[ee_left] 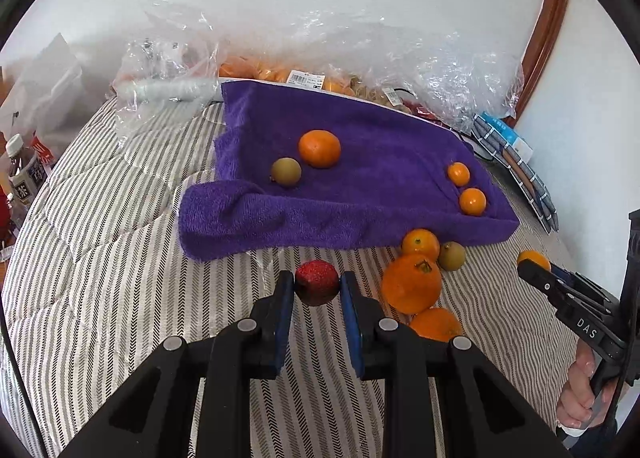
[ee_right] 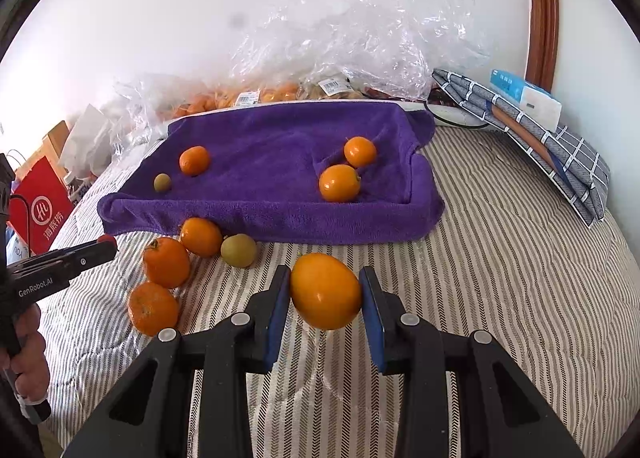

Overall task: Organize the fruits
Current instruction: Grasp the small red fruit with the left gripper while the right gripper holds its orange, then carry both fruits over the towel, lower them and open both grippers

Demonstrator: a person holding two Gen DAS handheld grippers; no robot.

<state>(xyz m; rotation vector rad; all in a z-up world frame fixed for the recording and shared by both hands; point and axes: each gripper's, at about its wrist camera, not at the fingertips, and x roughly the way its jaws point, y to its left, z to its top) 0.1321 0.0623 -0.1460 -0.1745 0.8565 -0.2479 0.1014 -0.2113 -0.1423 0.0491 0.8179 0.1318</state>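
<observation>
The striped bed (ee_right: 500,258) carries everything, and the purple towel (ee_right: 272,162), draped over a raised tray-like shape with a soft rim, is the landmark. On the towel lie four fruits: near its left end a mid-sized orange (ee_left: 319,148) touching a dull green-brown round fruit (ee_left: 286,172); near its right end two small glossy oranges (ee_right: 340,183) side by side. Just beside the towel's front edge, on the bed, sits a loose cluster: a large stemmed orange (ee_left: 411,283), two more oranges and another greenish fruit (ee_right: 238,250), all touching or nearly so. In front of the towel's front edge the right tongs (ee_right: 325,292) are clamped on a smooth yellow-orange fruit (ee_right: 325,290), held clear of the cluster. The left tongs (ee_left: 317,284) pinch a red, bumpy-skinned strawberry-like fruit (ee_left: 317,281) in front of the towel's left half. Bare bed stretches right of the towel up to a folded checked cloth (ee_right: 560,154); behind the towel crumpled plastic bags (ee_right: 352,42) line the wall.
</observation>
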